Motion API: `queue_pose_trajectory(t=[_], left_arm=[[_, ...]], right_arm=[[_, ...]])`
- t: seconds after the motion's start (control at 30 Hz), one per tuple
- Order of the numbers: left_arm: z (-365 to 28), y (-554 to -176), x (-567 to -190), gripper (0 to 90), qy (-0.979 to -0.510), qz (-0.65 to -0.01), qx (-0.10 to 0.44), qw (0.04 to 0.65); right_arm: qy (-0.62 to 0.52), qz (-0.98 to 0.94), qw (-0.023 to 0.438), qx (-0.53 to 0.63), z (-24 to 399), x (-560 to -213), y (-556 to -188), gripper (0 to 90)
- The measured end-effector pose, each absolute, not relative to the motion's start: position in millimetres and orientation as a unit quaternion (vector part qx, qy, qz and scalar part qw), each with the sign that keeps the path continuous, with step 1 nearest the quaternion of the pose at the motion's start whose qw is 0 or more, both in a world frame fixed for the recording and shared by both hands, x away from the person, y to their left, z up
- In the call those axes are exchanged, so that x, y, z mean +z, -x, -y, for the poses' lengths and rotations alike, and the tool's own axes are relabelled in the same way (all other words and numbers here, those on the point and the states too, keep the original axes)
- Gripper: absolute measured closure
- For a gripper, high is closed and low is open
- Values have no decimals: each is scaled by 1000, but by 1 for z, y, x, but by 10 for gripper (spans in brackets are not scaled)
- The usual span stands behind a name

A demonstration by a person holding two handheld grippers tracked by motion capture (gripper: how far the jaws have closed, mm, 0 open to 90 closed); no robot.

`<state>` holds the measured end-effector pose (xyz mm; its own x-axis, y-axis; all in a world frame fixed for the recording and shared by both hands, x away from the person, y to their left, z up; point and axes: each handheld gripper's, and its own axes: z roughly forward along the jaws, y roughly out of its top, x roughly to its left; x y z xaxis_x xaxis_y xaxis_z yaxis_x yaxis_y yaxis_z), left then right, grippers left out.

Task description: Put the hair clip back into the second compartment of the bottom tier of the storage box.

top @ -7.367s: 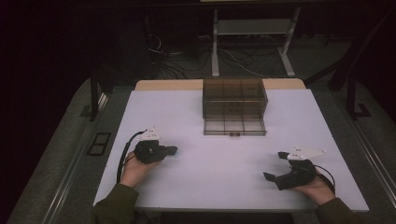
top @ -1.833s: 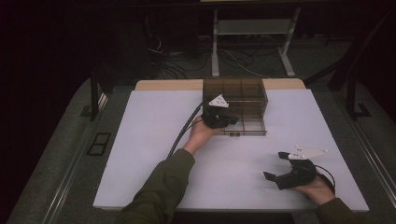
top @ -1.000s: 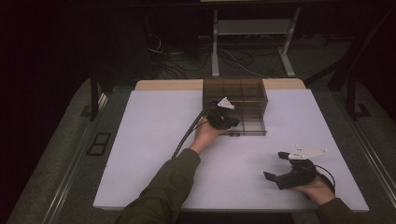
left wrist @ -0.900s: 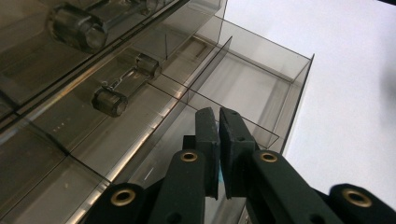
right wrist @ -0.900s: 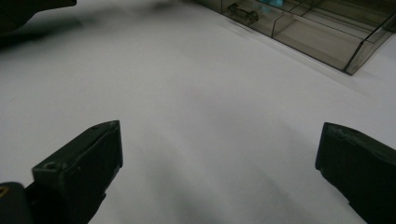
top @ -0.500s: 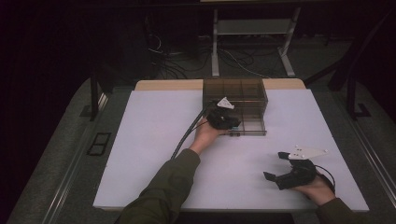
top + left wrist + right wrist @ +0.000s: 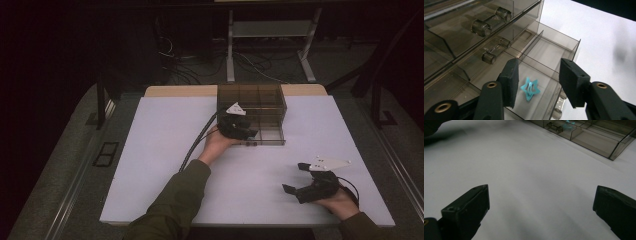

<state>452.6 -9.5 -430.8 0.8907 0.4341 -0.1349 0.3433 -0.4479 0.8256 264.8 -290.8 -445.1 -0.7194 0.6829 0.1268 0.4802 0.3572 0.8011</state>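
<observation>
A smoky clear drawer cabinet stands at the back middle of the white table, its bottom drawer pulled out. My left gripper hovers over that drawer's left end, jaws open. In the left gripper view a small teal star-shaped clip lies flat in a drawer compartment, below and between the open fingers. My right gripper rests near the table's front right, jaws wide open on nothing. The right gripper view shows the drawer far off with a teal glint inside.
The white table top has bare room left and front of the cabinet. The shut upper drawers carry round knobs. A cable trails from the left gripper along the sleeve. Dark floor, cables and a metal stand lie beyond the far edge.
The left hand went from the front left of the table to the cabinet and now holds its gripper over the pulled-out bottom drawer. The right gripper has stayed put.
</observation>
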Motion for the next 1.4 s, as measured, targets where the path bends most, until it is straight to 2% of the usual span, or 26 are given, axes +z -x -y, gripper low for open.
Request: queue_pose_trajectory(t=[0.87,1.4], left_arm=[[-27,-426,-413,328,-834,-221,56,502],[-38,-408,-411,232,-835,-221,65,499]], right_arm=[[-354,-813,120,446,292,-445,-270,2],[-343,-815,116,453,291,-446,-272,2]])
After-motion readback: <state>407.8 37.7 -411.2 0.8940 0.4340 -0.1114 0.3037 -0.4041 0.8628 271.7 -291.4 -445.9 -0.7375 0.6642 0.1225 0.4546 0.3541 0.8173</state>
